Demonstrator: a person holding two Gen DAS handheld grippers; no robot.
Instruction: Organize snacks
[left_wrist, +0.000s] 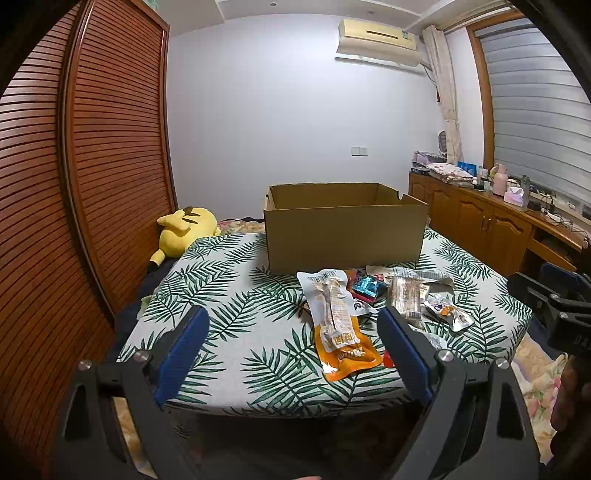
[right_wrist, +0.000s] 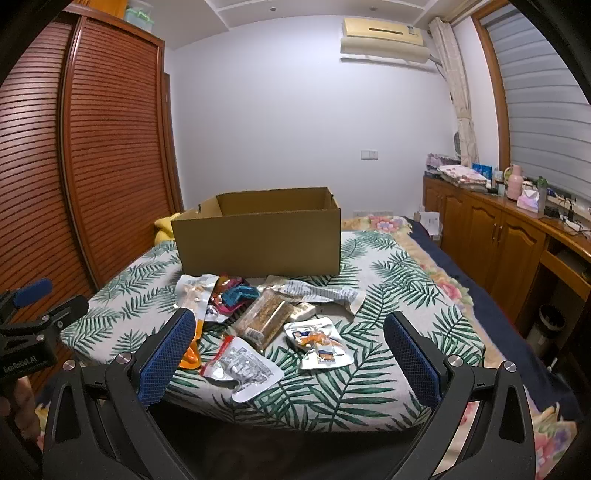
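On the leaf-print cloth that covers the bed, an open cardboard box stands toward the far edge, its flaps up and its inside hidden from both views. Just in front of its near wall lies a loose heap of snacks. An orange-and-clear pouch with a long pale stick inside reaches farthest toward the near edge; the writing on it is too small to read. Beside it, toward the right edge, lie a teal wrapper among red ones, a clear pack of brown bars, a crumpled white printed bag against the box, a small white pouch with an orange figure, and a silver-and-clear pouch with a red strip nearest the near edge.

Both grippers hover above the near edge and touch nothing. The left gripper has its blue-padded fingers spread wide, the orange pouch showing between them. The right gripper is likewise spread wide, framing the silver pouch and the white one. In the right wrist view the left gripper's body bears white lettering that seems to read "GenRobot.AI".

A yellow plush toy lies off the cloth's far left corner, by the slatted wardrobe.
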